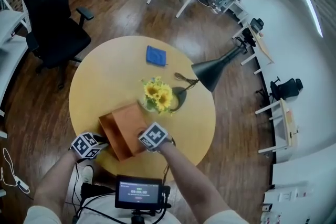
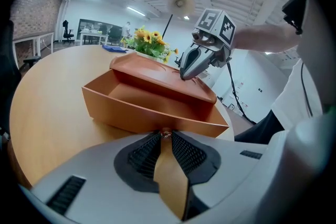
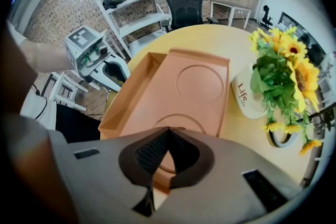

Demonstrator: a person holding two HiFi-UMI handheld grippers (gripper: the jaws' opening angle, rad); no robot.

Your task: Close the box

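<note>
One box (image 1: 126, 128) at the near edge of the table (image 1: 105, 71), lid (image 3: 202, 81) partly lowered. At its long near wall, flap (image 2: 170, 176) pinched in left hand-held gripper (image 2: 165, 135). Pressed together, right hand-held gripper (image 2: 185, 75) tips-down on lid directly below: likely nearer for pushing down.

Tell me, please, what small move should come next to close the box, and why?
Probably push the lid down with the right gripper: its shut fingers rest on the lid's top, the lid slants above the open box, and the left gripper clamps the box's front flap.
</note>
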